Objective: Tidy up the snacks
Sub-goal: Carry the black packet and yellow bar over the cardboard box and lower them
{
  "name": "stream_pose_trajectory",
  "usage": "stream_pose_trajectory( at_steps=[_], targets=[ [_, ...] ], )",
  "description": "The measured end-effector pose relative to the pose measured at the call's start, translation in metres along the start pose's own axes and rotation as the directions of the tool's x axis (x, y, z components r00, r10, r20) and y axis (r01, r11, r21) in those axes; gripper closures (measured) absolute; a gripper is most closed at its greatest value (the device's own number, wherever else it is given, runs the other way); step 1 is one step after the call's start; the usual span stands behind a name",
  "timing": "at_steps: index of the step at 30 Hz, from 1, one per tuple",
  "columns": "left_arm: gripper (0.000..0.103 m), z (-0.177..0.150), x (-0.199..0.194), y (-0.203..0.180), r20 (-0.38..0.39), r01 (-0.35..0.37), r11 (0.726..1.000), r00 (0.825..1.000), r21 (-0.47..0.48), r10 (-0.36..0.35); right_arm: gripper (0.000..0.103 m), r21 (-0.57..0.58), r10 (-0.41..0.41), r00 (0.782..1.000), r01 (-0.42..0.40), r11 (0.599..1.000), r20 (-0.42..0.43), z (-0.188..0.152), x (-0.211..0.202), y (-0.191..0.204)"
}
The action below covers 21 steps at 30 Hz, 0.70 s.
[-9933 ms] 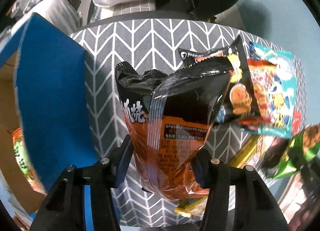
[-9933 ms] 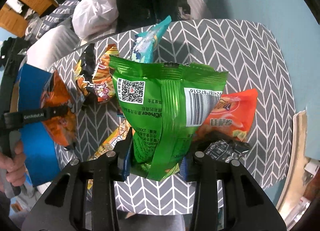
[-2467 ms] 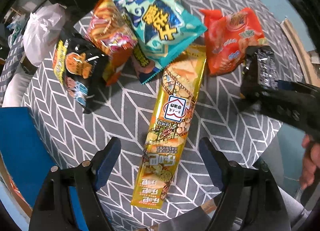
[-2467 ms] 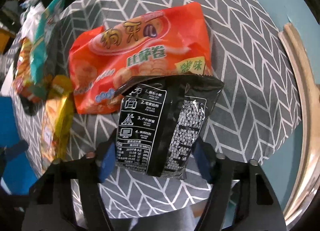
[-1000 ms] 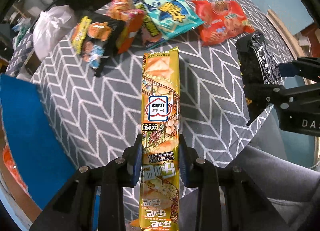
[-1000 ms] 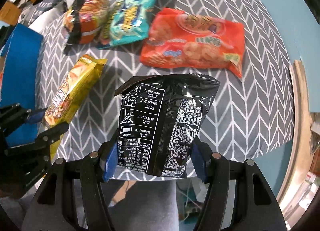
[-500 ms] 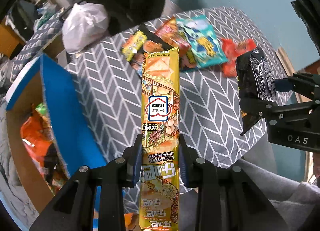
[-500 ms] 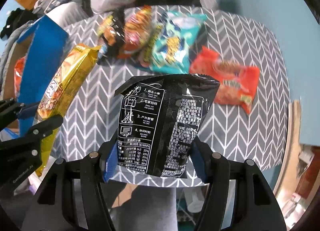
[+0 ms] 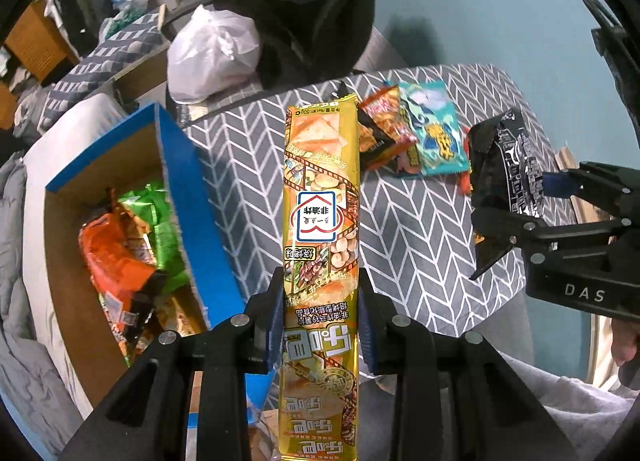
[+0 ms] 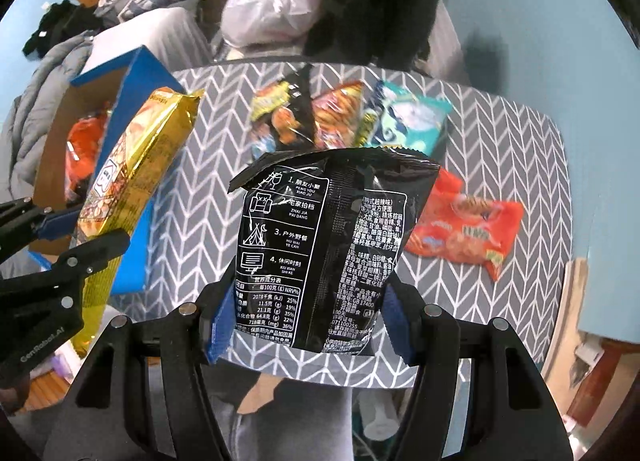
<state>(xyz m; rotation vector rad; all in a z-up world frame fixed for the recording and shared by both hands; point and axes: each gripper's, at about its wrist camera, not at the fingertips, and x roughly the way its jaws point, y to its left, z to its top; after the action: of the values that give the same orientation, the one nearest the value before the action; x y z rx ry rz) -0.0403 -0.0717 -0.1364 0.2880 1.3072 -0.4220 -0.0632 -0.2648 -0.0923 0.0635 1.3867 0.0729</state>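
Left wrist view: the left hand-held gripper (image 9: 320, 317) is clamped on a long yellow snack pack (image 9: 320, 221), held above the counter (image 9: 248, 165) beside the blue box (image 9: 192, 197) of snacks. The right hand-held gripper (image 10: 308, 325) pinches a black snack bag (image 10: 328, 245) above the counter's near edge. A teal bag (image 10: 408, 121) and an orange bag (image 10: 468, 229) lie on the counter.

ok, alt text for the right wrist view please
The right tongs grip a black foil snack bag above a grey chevron-patterned table. At left, the left tongs hold a long yellow snack pack beside a blue-edged cardboard box; more snack bags lie on the table behind.
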Motion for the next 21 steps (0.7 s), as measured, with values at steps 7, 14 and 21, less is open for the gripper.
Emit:
stream_pose_trajectory(
  at_steps=[7,14,21],
  targets=[
    [0.071,0.001,-0.023,0.023,0.04,0.001,0.997,0.999,-0.073,0.002,0.04,-0.05,0.026,0.999,-0.025,0.998,0.02,0.014,-0.01,0.018],
    [0.071,-0.003,-0.038,0.051,0.075,-0.012,0.989,0.997,-0.15,0.024,0.04,-0.117,0.061,0.998,-0.057,0.991,0.033,0.034,-0.012,0.042],
    [0.071,-0.013,-0.049,0.084,0.094,-0.036,0.973,0.994,-0.229,0.059,0.04,-0.187,0.104,0.994,-0.096,0.978,0.031,0.052,-0.007,0.075]
  ],
)
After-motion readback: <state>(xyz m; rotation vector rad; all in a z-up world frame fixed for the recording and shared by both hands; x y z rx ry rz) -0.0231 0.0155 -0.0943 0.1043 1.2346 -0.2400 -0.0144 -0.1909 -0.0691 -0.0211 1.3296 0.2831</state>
